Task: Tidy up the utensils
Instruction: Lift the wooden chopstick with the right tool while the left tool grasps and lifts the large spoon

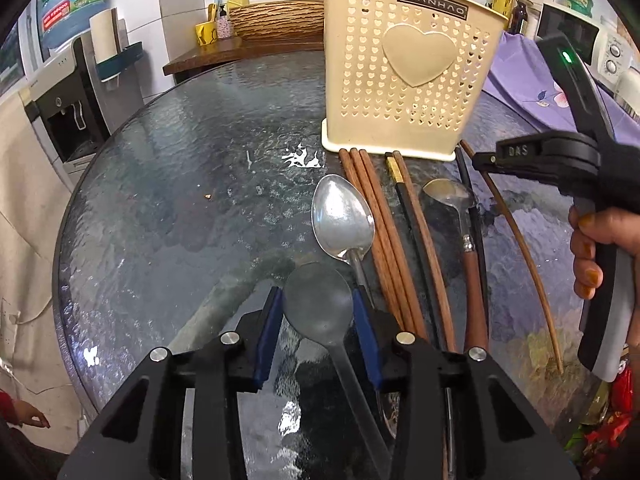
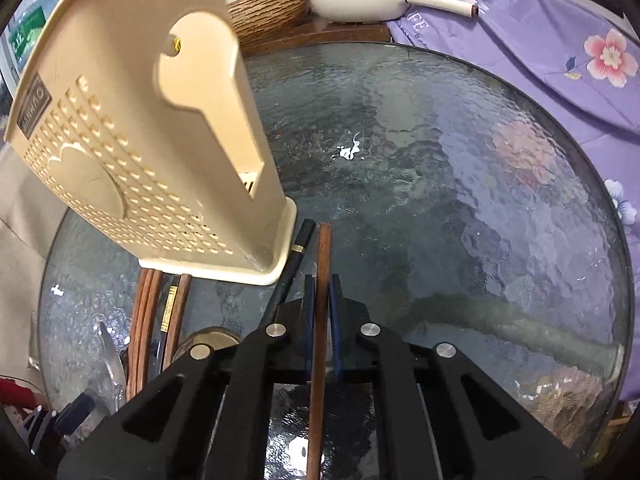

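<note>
Blue-padded left fingers (image 1: 316, 312) grip a grey spoon (image 1: 318, 304); right fingers (image 2: 322, 312) clamp a brown chopstick (image 2: 322, 280)

Left gripper (image 1: 318, 312) held low and pointing forward, blue-padded fingers (image 1: 269, 330) set either side of a dark spoon (image 1: 320, 304) bowl, pads right at its edges; firm contact on both sides not certain from this angle. Right gripper (image 2: 323, 312) likewise pointing forward, blue pads (image 2: 335, 320) drawn close against a brown chopstick (image 2: 320, 320) running straight between them (seemingly pinched). Seen from the left wrist, right gripper's black body raised off to the right, green light lit on its handle, wrapped by the bare right hand (image 1: 600, 248) with fingers curled round the grip.
</note>
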`<state>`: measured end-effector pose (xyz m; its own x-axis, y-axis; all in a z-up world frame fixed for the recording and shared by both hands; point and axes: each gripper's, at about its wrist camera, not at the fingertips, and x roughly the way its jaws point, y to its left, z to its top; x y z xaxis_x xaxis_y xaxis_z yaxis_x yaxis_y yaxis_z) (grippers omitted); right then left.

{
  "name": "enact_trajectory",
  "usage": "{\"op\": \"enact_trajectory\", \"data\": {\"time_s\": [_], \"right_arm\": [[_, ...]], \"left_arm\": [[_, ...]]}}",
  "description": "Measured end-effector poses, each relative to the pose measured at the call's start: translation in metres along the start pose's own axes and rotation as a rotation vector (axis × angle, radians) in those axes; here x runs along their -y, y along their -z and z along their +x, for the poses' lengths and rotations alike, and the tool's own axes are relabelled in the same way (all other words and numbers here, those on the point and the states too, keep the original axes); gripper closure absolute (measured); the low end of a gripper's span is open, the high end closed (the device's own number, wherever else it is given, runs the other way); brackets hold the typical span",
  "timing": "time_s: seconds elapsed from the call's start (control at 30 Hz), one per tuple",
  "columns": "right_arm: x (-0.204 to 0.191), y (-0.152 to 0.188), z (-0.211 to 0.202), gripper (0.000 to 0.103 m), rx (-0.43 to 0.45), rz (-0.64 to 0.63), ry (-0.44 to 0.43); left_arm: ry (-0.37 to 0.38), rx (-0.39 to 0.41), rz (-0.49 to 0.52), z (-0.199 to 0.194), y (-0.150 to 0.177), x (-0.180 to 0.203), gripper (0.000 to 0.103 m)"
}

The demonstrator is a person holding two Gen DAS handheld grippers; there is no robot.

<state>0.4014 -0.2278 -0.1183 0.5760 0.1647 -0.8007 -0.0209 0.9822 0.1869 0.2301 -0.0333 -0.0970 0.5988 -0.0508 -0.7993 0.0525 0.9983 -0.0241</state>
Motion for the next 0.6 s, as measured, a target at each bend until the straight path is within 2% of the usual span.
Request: {"op": "enact_trajectory", "data": {"time_s": [0.27,0.47,0.6], "right_arm": [[0.019,0.008,-0.039,0.096,0.096,0.014,-0.093],[0.02,0.009,-0.104,0.096,0.222,-0.018,-0.171],[0.02,0.015,-0.146,0.096,0.298,-0.052,-0.207]], "left_arm": [[0.058,0.097,0.037,-0.017,-0.014,-0.008,0.068],[0.084,0.234,0.075,-0.053,-0.03,-0.016,0.068],[0.1,0.294,0.086,-0.074,-0.038,-0.021,0.068]]}}
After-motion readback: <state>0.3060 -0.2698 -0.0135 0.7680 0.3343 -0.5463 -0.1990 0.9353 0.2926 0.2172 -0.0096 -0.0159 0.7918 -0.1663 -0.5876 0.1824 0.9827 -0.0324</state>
